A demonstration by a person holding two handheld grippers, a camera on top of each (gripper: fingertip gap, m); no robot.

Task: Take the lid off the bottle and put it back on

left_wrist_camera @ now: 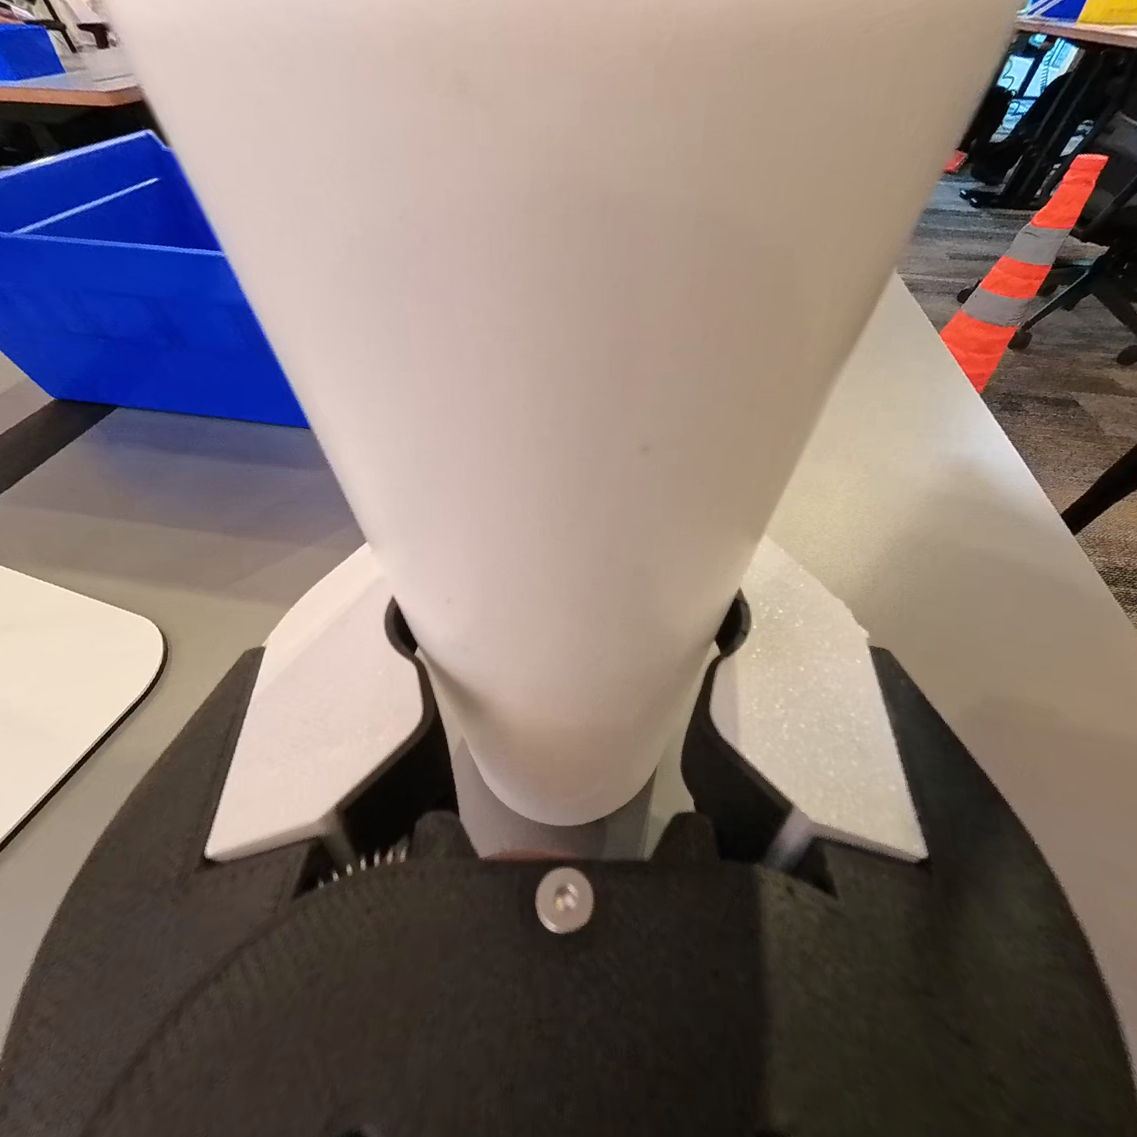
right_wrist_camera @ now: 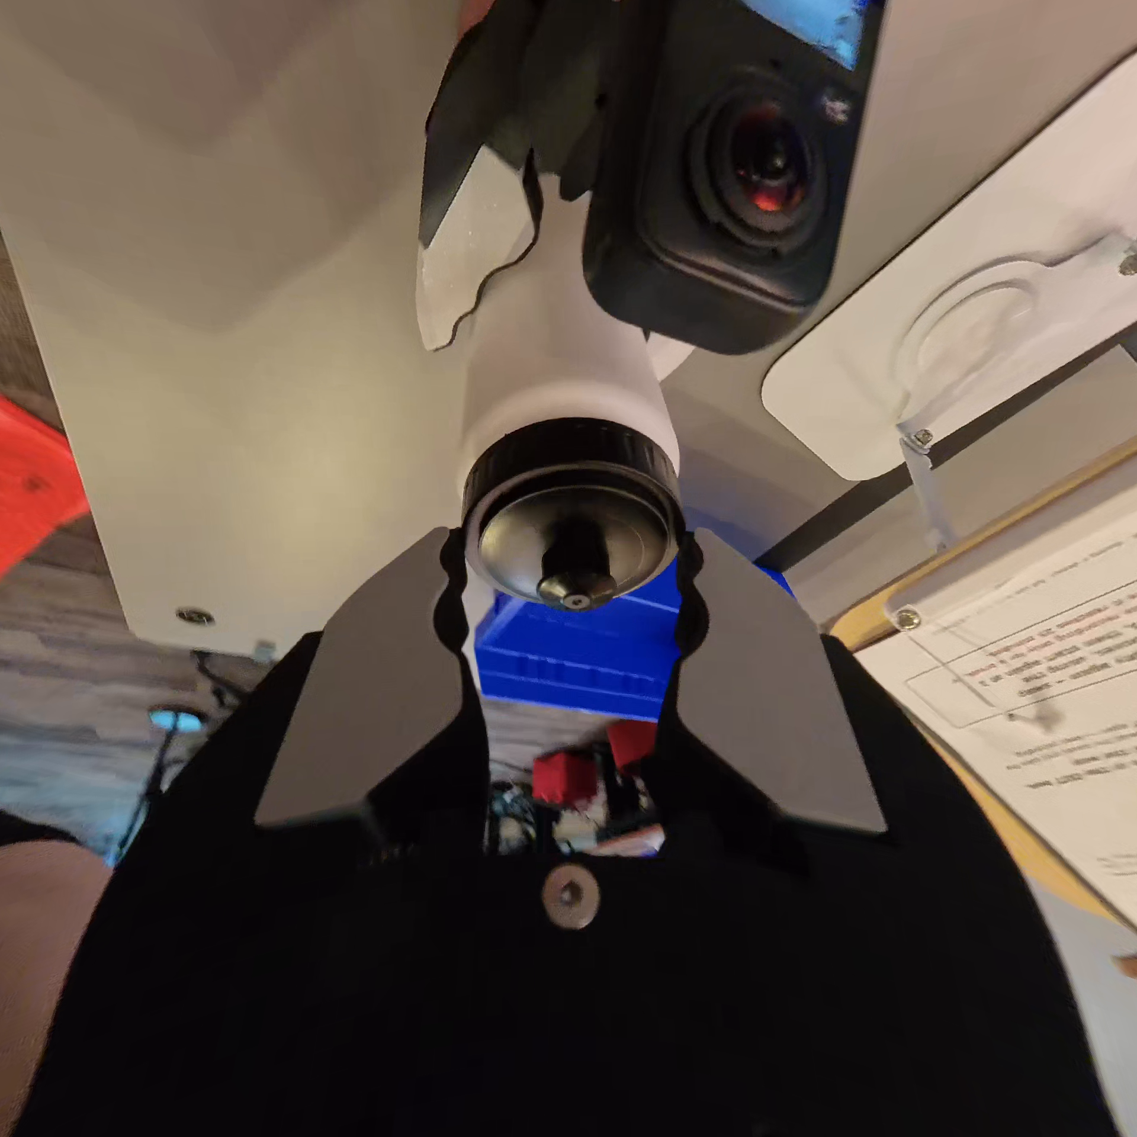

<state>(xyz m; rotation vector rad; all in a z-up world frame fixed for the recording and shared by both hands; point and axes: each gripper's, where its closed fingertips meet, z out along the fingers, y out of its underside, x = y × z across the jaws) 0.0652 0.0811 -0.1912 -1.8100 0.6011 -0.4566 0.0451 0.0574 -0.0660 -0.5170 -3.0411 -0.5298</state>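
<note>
Open-plan office doubling as a test area. Grey bench (left_wrist_camera: 910, 430) with blue plastic bins (left_wrist_camera: 123, 307); wood-topped desks (left_wrist_camera: 67, 92) behind. Patterned carpet floor (left_wrist_camera: 984, 258), black wheeled office chair (left_wrist_camera: 1101, 246), orange traffic cone (left_wrist_camera: 1021, 271) with reflective bands. Printed sheets (right_wrist_camera: 1015, 689) lie at the right.

Grey table (left_wrist_camera: 154, 492), blue bin (left_wrist_camera: 123, 295) at 10 o'clock, orange cone (left_wrist_camera: 1021, 271) on carpet (left_wrist_camera: 1009, 430) at 2, desks behind.

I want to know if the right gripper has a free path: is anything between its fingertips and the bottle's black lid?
Nothing. In the right wrist view the right gripper stands open, its tips flanking the lid on the white bottle, with only air between.
</note>
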